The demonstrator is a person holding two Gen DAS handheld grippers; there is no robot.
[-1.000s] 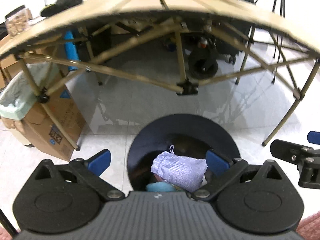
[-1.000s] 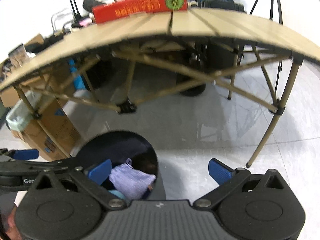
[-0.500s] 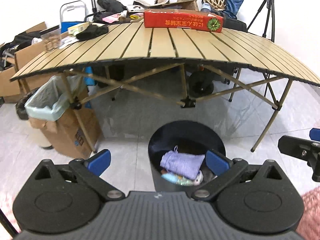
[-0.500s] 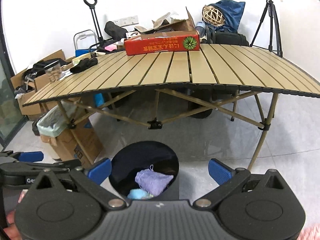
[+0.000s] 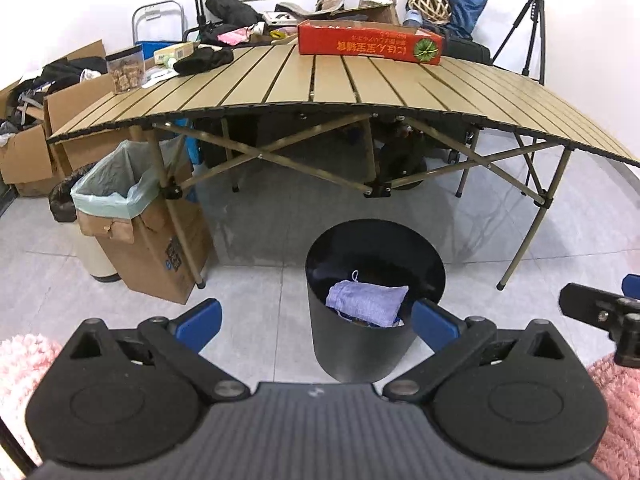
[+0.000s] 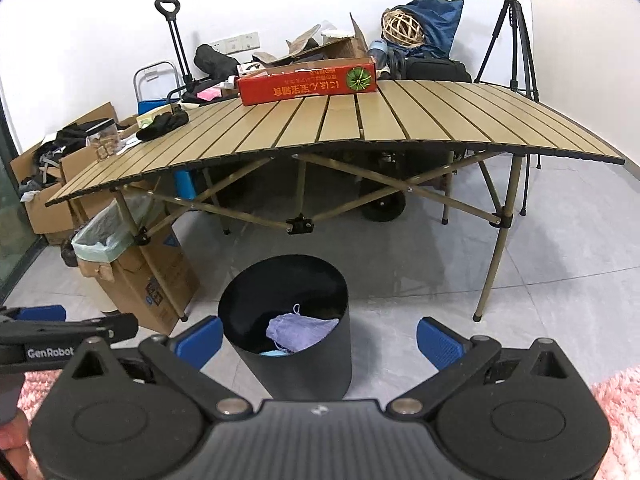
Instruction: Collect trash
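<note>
A black round trash bin [image 5: 362, 346] stands on the grey tile floor in front of the folding table; it also shows in the right wrist view [image 6: 298, 358]. A lilac cloth pouch [image 5: 366, 303] lies on top of other trash inside it, also seen from the right [image 6: 300, 330]. My left gripper [image 5: 316, 322] is open and empty, held above and behind the bin. My right gripper [image 6: 320, 338] is open and empty, a little right of the bin. The right gripper's finger shows at the left view's right edge [image 5: 600, 312].
A slatted wooden folding table [image 5: 360, 88] stands behind the bin with a red carton [image 5: 370, 42], a black cloth [image 5: 204, 60] and a jar [image 5: 126, 68] on it. A cardboard box lined with a green bag [image 5: 132, 216] stands left. A tripod [image 6: 516, 36] stands at right. Pink rug [image 6: 616, 412] lies below.
Both grippers have risen and pulled back from the bin. The view went from under the table edge to above the tabletop. The pouch stays in the bin.
</note>
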